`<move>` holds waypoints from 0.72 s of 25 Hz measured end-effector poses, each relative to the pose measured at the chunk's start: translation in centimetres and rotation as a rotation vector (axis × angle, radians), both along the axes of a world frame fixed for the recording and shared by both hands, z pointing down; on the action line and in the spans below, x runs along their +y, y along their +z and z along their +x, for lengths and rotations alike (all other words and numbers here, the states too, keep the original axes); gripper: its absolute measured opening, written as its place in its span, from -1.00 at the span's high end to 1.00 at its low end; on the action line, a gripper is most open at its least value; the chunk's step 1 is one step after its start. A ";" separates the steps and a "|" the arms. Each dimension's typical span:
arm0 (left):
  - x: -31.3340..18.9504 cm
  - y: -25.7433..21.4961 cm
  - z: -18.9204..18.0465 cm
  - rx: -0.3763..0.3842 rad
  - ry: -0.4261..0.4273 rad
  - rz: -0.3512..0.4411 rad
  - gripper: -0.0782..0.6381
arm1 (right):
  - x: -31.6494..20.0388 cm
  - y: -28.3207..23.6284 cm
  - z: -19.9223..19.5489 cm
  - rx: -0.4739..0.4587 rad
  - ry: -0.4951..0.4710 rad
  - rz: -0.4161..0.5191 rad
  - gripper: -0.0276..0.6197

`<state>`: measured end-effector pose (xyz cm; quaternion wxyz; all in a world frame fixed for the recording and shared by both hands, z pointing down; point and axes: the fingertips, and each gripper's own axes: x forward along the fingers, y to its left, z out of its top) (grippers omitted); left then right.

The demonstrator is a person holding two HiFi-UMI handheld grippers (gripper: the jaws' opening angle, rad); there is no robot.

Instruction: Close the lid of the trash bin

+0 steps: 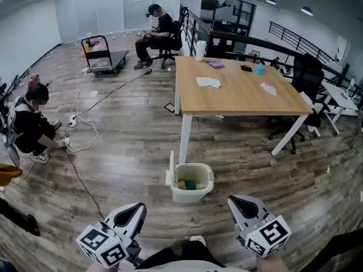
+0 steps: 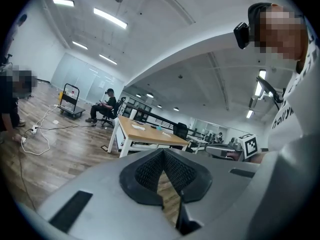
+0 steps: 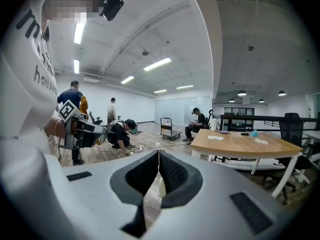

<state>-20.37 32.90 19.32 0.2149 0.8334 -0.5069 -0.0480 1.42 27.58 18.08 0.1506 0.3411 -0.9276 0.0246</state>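
Wood-plank floor (image 1: 130,135) fills an open office, and the trash bin (image 1: 191,187) stands on it in the near middle. Its lid (image 1: 172,164) is upright along the bin's left edge, so the mouth is open and some rubbish (image 1: 186,183) shows inside.

The left gripper (image 1: 138,209) hangs nearer than the bin and to its left. The right gripper (image 1: 236,202) hangs nearer and to its right. Each has its jaws pressed together on nothing, and neither touches the bin.

The bin looks light. A sideways shove on the standing lid, rather than a push over and down, would likely slide or tip it and spill the rubbish. With the jaws together, the narrow tips could also skid off the smooth lid. If the rubbish sits high, the lid may not seat.

A white leg (image 1: 185,137) of the desk (image 1: 238,89) rises just behind the bin and limits any reach from behind. A dark cable (image 1: 85,187) trails left of the bin, near the left gripper's side. A crouching person (image 1: 31,123), a cart (image 1: 102,52) and office chairs (image 1: 303,75) are well apart from the bin. Nothing lies between either gripper and the lid.
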 end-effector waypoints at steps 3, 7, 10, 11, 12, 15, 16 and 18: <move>-0.6 -0.2 1.1 -0.003 0.001 0.001 0.76 | -0.7 0.1 0.8 0.002 -0.006 -0.007 0.88; -1.0 0.1 2.0 -0.014 -0.003 -0.011 0.76 | -1.4 0.7 1.7 0.010 -0.007 -0.021 0.88; -1.5 0.1 2.6 -0.018 -0.010 -0.012 0.76 | -2.1 1.1 2.5 0.020 0.001 -0.030 0.88; -1.7 0.1 2.7 -0.021 -0.012 -0.012 0.76 | -2.3 1.3 2.7 0.025 0.002 -0.033 0.88; -1.8 0.1 2.9 -0.024 -0.014 -0.013 0.76 | -2.5 1.4 2.8 0.031 0.001 -0.035 0.88; -2.2 -0.2 3.2 -0.030 -0.024 -0.009 0.76 | -2.8 1.4 3.0 0.036 -0.009 -0.037 0.88; -2.3 -0.3 3.3 -0.029 -0.026 -0.007 0.76 | -3.0 1.4 3.0 0.037 -0.012 -0.036 0.88; -2.6 -0.4 3.7 -0.027 -0.030 -0.005 0.76 | -3.4 1.2 3.2 0.038 -0.016 -0.036 0.88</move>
